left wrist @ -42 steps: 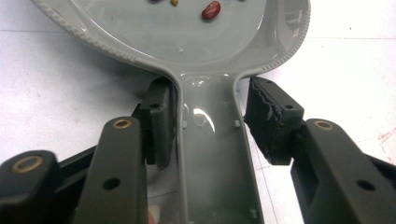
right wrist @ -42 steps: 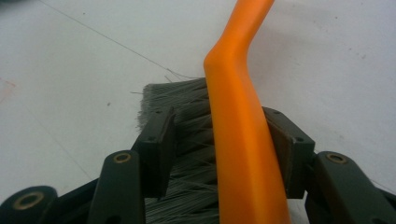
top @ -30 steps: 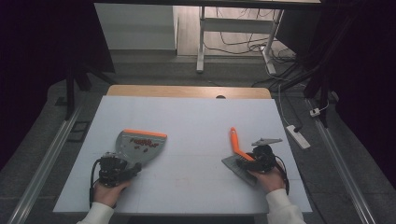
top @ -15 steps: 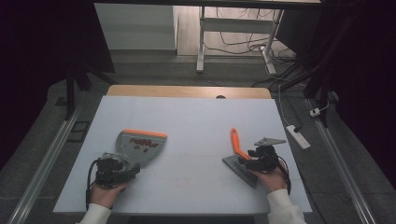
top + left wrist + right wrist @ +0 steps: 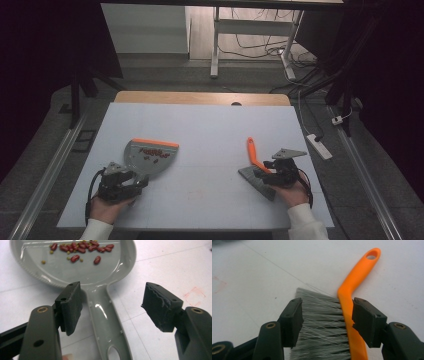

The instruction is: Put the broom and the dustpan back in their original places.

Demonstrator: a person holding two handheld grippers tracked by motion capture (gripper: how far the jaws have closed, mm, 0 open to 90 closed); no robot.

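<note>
The dustpan (image 5: pixel 150 155) with beans (image 5: pixel 80 248) lies flat on the table (image 5: pixel 210 125), its handle pointing back at me between my left gripper (image 5: pixel 112 307), whose spread jaws just closed a bit, while my right gripper (image 5: pixel 327 320) straddles the brush (image 5: pixel 352 295), both hands low.

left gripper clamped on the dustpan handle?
No. The left gripper has its jaws apart, with clear gaps either side of the dustpan handle.

L hand-held gripper (image 5: pixel 110 307) jaws apart, just closing.
</note>
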